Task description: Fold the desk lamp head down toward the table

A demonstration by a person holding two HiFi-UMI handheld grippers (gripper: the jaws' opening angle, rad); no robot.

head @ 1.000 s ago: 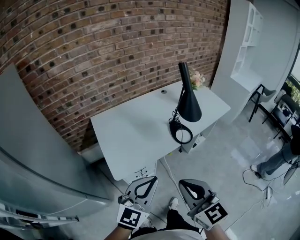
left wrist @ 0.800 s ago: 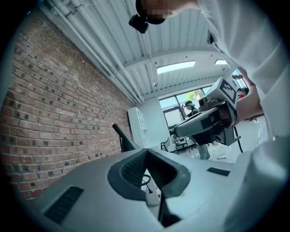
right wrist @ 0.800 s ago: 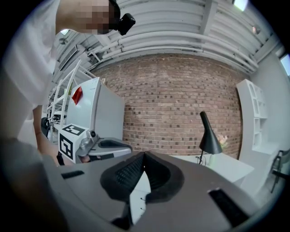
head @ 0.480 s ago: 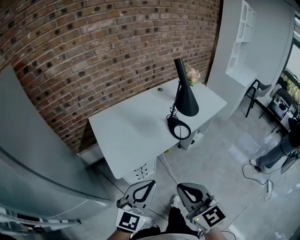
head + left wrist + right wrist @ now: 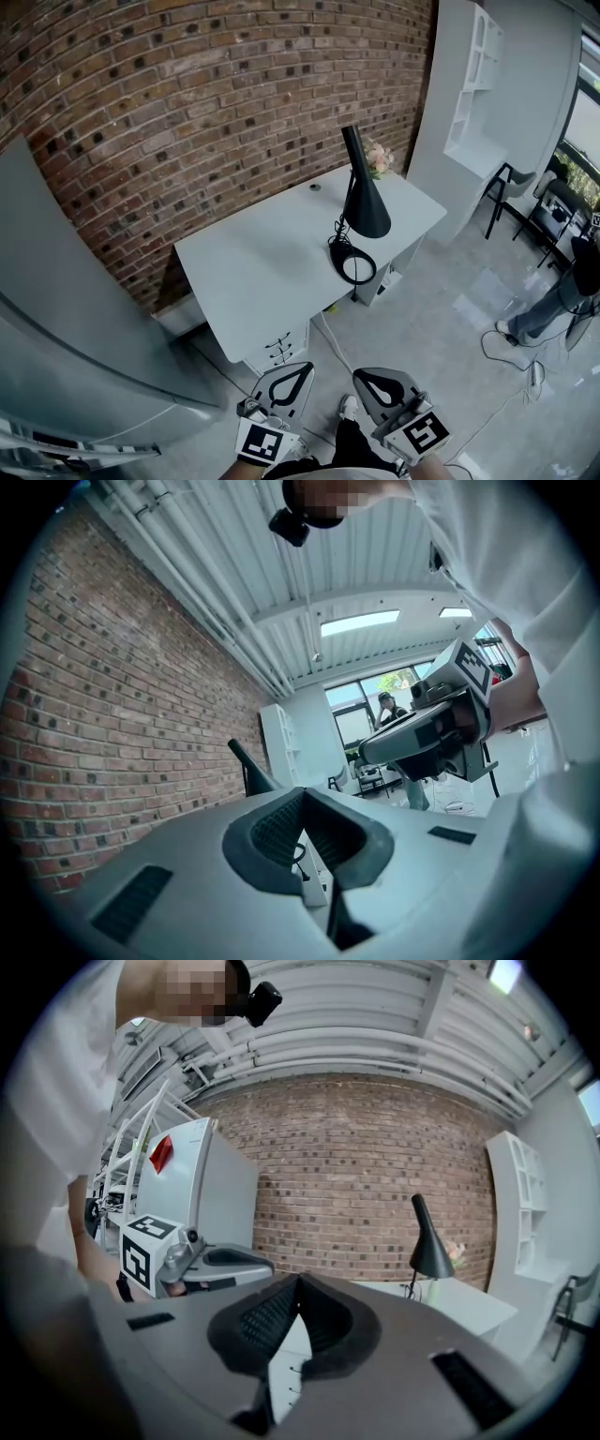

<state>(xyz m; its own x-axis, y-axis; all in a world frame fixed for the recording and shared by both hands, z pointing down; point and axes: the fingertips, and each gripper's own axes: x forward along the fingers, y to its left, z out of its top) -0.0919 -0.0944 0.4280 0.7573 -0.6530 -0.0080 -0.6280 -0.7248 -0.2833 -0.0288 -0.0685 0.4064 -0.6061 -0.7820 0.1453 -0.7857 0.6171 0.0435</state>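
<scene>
The left hand-held gripper (image 5: 306, 367) has its jaws pressed together with nothing between them, and the right hand-held gripper (image 5: 366, 377) is likewise narrow and empty. The two are held side by side, close together, at the near edge of the head view. They point roughly level toward the worktop (image 5: 253, 262) and hang over the grey floor (image 5: 441, 356), short of the worktop's near edge. The black desk lamp (image 5: 364, 202) stands on the right part of the worktop, well apart from both hand-held grippers. Its thin stem rises upright, its cone-shaped head opens downward, and its ring-shaped base (image 5: 353, 267) lies flat near the worktop's right edge. Some pale pink flowers (image 5: 378, 157) sit just behind the lamp at the far right corner. A small round dark thing (image 5: 315, 187) lies near the far edge. A brick wall (image 5: 187, 103) runs behind the worktop, and a white shelf unit (image 5: 473, 94) stands to the right. A person (image 5: 562, 300) stands on the floor at the far right
</scene>
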